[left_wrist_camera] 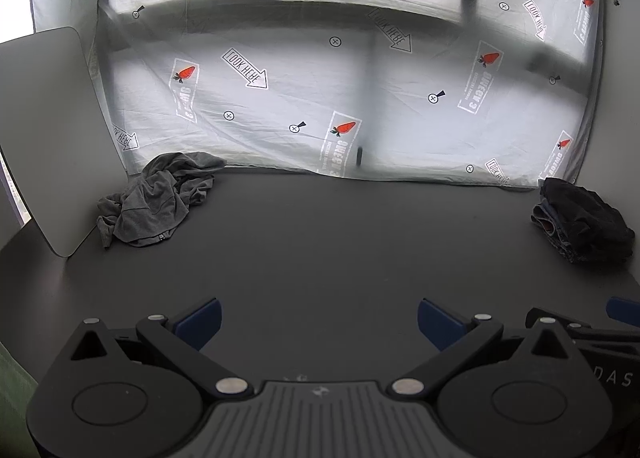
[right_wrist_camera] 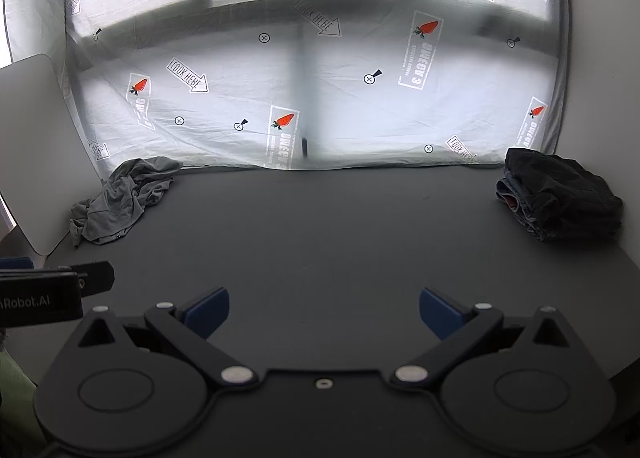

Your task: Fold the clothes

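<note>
A crumpled grey garment [left_wrist_camera: 156,201] [right_wrist_camera: 120,201] lies at the far left of the dark table [left_wrist_camera: 340,242] [right_wrist_camera: 328,234], against the backdrop. A stack of folded dark clothes [left_wrist_camera: 584,221] [right_wrist_camera: 560,197] sits at the far right. My left gripper [left_wrist_camera: 319,322] hovers over the near edge, open, nothing between its blue pads. My right gripper [right_wrist_camera: 324,312] is likewise open and empty, beside the left one. Both are well short of either pile. Part of the right gripper shows at the right edge of the left wrist view, part of the left gripper at the left edge of the right wrist view.
A white printed sheet [left_wrist_camera: 360,97] [right_wrist_camera: 340,97] hangs as a backdrop behind the table. A grey rounded panel [left_wrist_camera: 44,137] [right_wrist_camera: 32,153] leans at the left, next to the grey garment. A white wall closes the right side.
</note>
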Motion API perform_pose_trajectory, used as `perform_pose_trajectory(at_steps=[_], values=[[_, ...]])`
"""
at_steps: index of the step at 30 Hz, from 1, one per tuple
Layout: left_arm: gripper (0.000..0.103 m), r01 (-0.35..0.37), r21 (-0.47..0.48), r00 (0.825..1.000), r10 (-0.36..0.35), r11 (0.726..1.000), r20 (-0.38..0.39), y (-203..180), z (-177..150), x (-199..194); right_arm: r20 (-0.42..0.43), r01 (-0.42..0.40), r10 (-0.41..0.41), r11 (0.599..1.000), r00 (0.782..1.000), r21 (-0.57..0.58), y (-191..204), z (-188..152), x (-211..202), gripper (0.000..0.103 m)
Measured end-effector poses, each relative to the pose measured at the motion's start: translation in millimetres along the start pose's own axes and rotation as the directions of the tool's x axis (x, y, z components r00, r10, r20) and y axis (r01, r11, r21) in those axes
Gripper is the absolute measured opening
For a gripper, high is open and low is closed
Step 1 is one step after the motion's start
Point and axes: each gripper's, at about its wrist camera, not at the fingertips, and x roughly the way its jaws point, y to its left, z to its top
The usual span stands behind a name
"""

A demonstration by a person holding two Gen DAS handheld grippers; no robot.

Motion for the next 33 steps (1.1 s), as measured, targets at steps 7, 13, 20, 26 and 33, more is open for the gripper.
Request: perform_pose_trajectory(at_steps=[7,13,20,26,33], values=[[0.103,-0.011,0.006,1.0,0.011,1.0,0.007,-3,0,2,-0.004,0.001,-0.001,1.0,1.0,0.004,-5,9,1,0.103],[0.103,-0.002,0.004,1.0,0.002,1.0,0.005,4,2,5,-0.002,0.003,-0.003,1.0,1.0,0.002,-2,11,2,0.103],[0.103,-0.003,0.003,1.0,0.003,1.0,0.006,5,0,4,-0.003,0.008,-0.008,1.0,1.0,0.006,1,11,4,0.103],[0.103,-0.007,0.001,1.0,0.007,1.0,0.006,0,-1,2,-0.003,0.004,-0.004,1.0,1.0,0.0,-4,13,4,0.103],[0.103,-0.006,0.002,1.0,0.006,1.0,0.005,2,-3,2,-0.004,0.005,-0.005,1.0,1.0,0.002,-5,12,5,0.103]])
